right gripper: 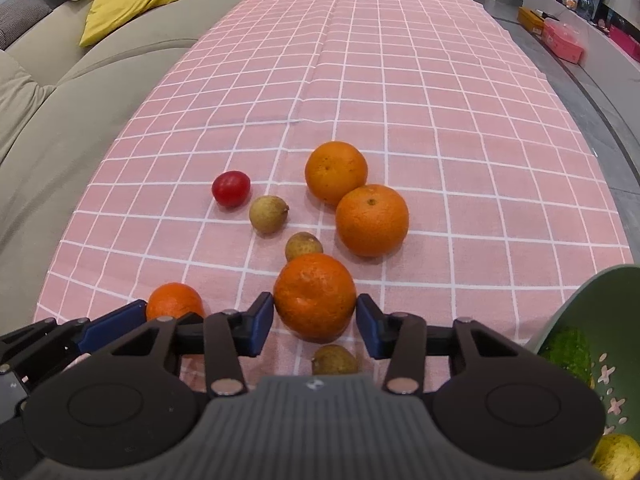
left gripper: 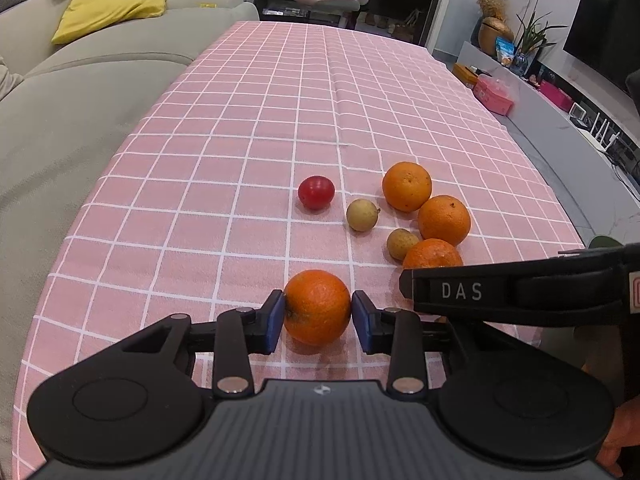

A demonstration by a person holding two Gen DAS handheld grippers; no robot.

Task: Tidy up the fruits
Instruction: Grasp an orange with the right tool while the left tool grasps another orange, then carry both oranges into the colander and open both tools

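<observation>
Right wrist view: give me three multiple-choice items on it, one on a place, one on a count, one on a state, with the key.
1. Where does the green bowl sit?
A) lower right edge
B) far centre of the cloth
C) on the sofa
2. How many oranges lie on the checked cloth?
A) two
B) four
C) six
3. What is the right gripper doing?
A) hanging open over bare cloth
B) gripping the red fruit
C) closed on an orange

Key: 1 A, its rim cuts in at lower right; 2 B, two far, one central, one lower left; 3 C, both blue pads press its sides.
</observation>
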